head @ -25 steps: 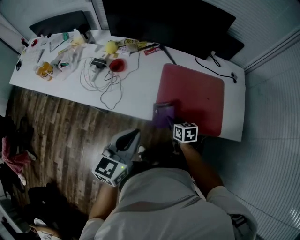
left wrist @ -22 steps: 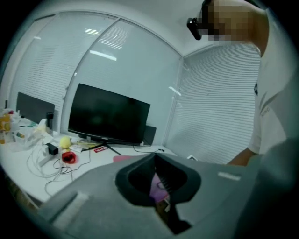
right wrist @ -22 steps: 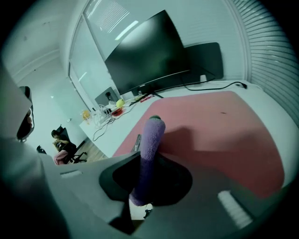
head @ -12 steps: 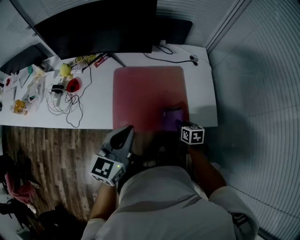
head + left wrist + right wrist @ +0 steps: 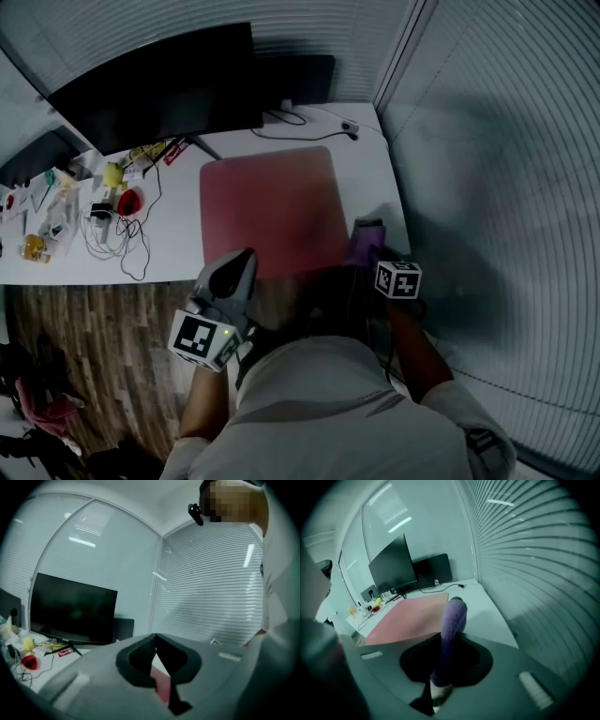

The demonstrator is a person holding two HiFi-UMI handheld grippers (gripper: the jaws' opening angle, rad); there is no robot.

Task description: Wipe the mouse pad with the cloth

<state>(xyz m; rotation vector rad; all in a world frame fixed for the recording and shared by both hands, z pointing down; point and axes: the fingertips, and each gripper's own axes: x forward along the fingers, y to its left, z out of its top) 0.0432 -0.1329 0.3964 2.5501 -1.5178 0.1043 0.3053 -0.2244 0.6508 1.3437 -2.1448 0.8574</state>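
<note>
While the head view looks steeply down, I log the pad (image 5: 272, 211): red, flat on the white table (image 5: 169, 258), its long sides running 12 to 6 o'clock.

Right tool (image 5: 447, 644): closed on the cloth (image 5: 366, 242), which is purple and stands up between the jaws as a rolled strip in the right gripper view. In the head view the cloth sits at the pad's 4 o'clock, just beside the pad's right edge and over bare table near the near right corner. I cannot tell whether it touches the pad or the table.

Left tool (image 5: 155, 639): jaws drawn together at the tips, nothing between them. Only a narrow slit shows below the tips, with a sliver of red pad seen through it. In the head view this tool is at the pad's 7 o'clock, with its tip at the table's near edge and its body over the wood floor (image 5: 103, 337). It is well apart from the cloth.

Other items:
- A dark monitor (image 5: 159, 89) stands at the pad's 11 o'clock.
- A loose tangle of cables (image 5: 117, 239) lies at the pad's 9 o'clock.
- A small red object (image 5: 128, 202) lies among the cables.
- A blind-covered wall (image 5: 487, 141) runs along the table's 3 o'clock side.
</note>
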